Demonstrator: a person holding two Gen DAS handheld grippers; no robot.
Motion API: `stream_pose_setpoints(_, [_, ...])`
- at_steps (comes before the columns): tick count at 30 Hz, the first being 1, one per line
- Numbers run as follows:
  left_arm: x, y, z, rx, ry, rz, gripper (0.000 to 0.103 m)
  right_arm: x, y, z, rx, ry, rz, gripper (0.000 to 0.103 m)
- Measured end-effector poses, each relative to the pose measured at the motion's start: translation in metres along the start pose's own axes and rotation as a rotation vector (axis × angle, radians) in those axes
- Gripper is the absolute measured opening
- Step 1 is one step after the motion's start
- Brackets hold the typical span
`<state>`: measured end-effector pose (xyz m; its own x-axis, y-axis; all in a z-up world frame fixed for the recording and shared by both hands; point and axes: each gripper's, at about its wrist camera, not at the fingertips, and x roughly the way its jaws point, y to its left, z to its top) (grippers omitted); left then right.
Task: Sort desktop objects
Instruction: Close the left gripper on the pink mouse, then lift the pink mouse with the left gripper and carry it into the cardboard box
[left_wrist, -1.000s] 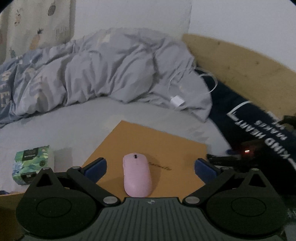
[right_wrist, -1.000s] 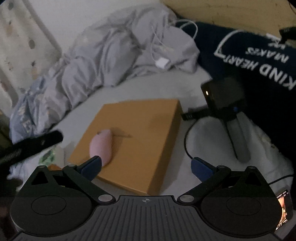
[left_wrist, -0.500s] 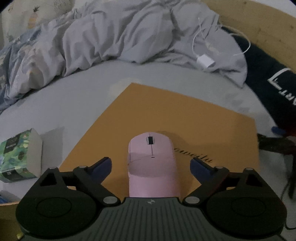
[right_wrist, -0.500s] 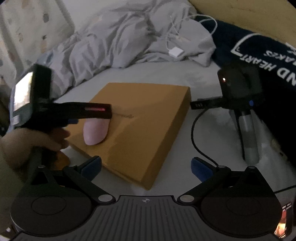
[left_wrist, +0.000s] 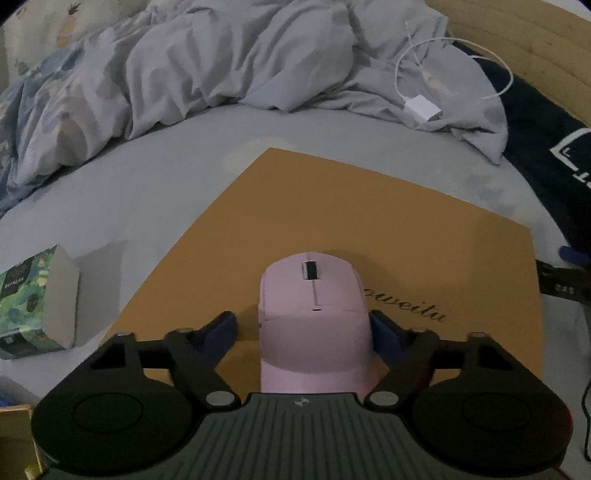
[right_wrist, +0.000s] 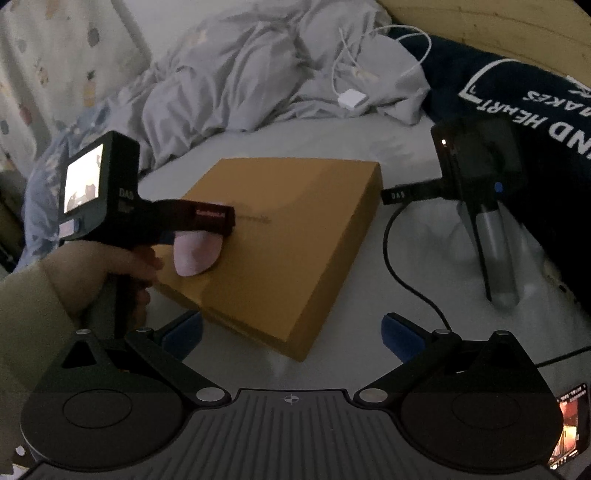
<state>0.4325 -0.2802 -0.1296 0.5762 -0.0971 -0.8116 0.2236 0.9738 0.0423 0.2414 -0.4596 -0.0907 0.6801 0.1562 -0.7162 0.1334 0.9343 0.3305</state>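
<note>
Grey bedsheet (left_wrist: 155, 192) covers the surface, a bed with a crumpled grey duvet (left_wrist: 236, 59) heaped along the far side and a pineapple-print curtain (right_wrist: 48, 74) at the far left. At the left edge of the left wrist view a small green leaf-patterned box (left_wrist: 35, 301) lies on the sheet, just beside a flat orange-brown cardboard box (left_wrist: 369, 229) that fills the middle. On that box sits the pink mouse (left_wrist: 314, 325), scroll wheel pointing away. The left gripper (left_wrist: 303, 326) straddles it: its right blue pad touches the mouse's side, while a thin gap shows at the left pad, so the jaws stand narrow around the mouse but not fully clamped. In the right wrist view a hand (right_wrist: 110, 273) in a green sleeve holds this gripper over the mouse. Further right, a white charger and cable (left_wrist: 423, 109) rest on the duvet, then a dark navy cloth with white lettering (right_wrist: 517, 103) against a wooden headboard (left_wrist: 517, 40). A black camera on a small stand (right_wrist: 476, 173) sits right of the box, its cable trailing over the sheet. The right gripper (right_wrist: 291, 332) hangs wide open above the sheet near the box's front corner, holding nothing.
</note>
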Motion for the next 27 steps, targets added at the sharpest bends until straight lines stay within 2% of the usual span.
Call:
stream_pose_setpoints(1, [-0.001, -0.001, 0.000, 0.008, -0.003, -0.004, 0.062, -0.001, 0.000, -0.001, 0.002, 0.002, 0.000, 0.103])
stream_pose_setpoints(10, [-0.009, 0.000, -0.004, 0.024, 0.024, -0.030, 0.061, -0.011, 0.001, -0.005, 0.007, -0.003, -0.009, 0.103])
stream_pose_setpoints(19, [-0.049, 0.011, -0.001, 0.006, -0.048, -0.072, 0.061, -0.029, 0.014, -0.006, -0.012, -0.021, -0.006, 0.103])
stream_pose_setpoints(27, [-0.101, 0.028, -0.002, -0.035, -0.136, -0.122, 0.061, -0.056, 0.038, -0.007, -0.052, -0.049, 0.004, 0.103])
